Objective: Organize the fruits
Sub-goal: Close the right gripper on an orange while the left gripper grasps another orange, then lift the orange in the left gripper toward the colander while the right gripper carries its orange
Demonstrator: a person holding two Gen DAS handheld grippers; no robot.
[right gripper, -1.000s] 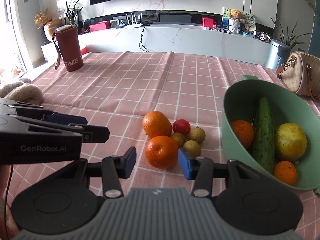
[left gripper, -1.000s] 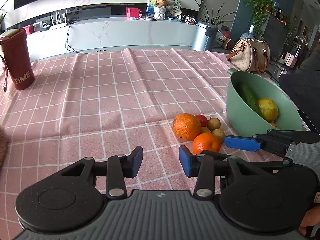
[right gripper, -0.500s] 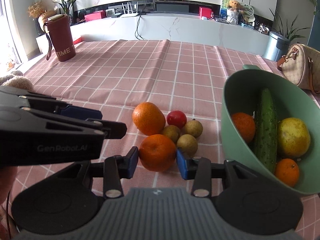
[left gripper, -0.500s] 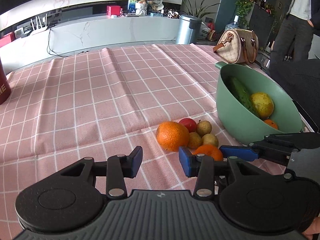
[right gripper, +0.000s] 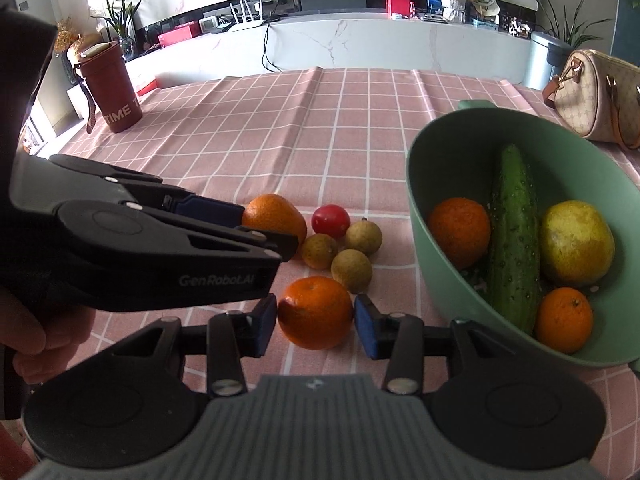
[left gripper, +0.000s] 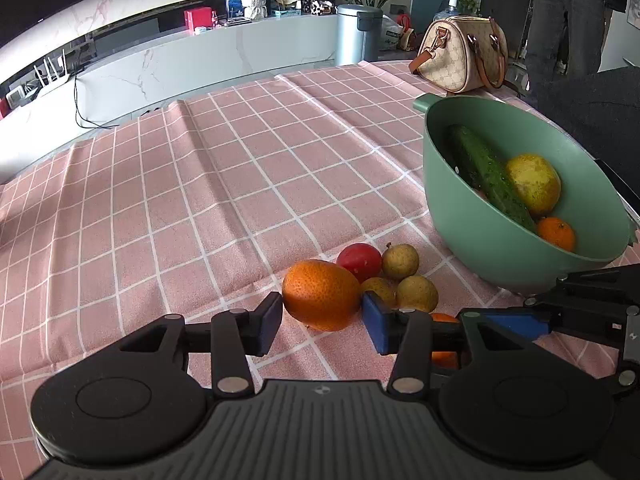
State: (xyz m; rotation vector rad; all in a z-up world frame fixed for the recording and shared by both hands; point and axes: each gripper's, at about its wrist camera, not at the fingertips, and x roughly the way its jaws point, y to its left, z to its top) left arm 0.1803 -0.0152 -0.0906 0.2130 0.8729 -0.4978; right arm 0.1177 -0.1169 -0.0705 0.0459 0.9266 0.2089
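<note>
On the pink checked cloth lie a large orange [left gripper: 320,294] [right gripper: 276,216], a small orange [right gripper: 316,312], a red fruit [right gripper: 330,221] and three small brown fruits [right gripper: 352,270]. My left gripper [left gripper: 322,318] [right gripper: 269,229] has the large orange between its jaws; they are opening and the fruit rests on the cloth. My right gripper [right gripper: 316,318] touches the small orange with both pads, its jaws opening slightly. In the left wrist view the small orange [left gripper: 442,356] is mostly hidden. The green bowl [left gripper: 472,240] [right gripper: 580,168] at right holds a cucumber, a yellow fruit and two oranges.
A red cup marked TIME [right gripper: 112,88] stands far left on the cloth. A beige handbag [left gripper: 460,60] sits beyond the bowl, with a person [left gripper: 560,20] standing behind it. A hand [right gripper: 24,340] holds the left gripper. The cloth stretches away towards a white counter.
The left gripper slid right and forward until the large orange came between its jaws, which widened. The right gripper crept forward and closed around the small orange.
</note>
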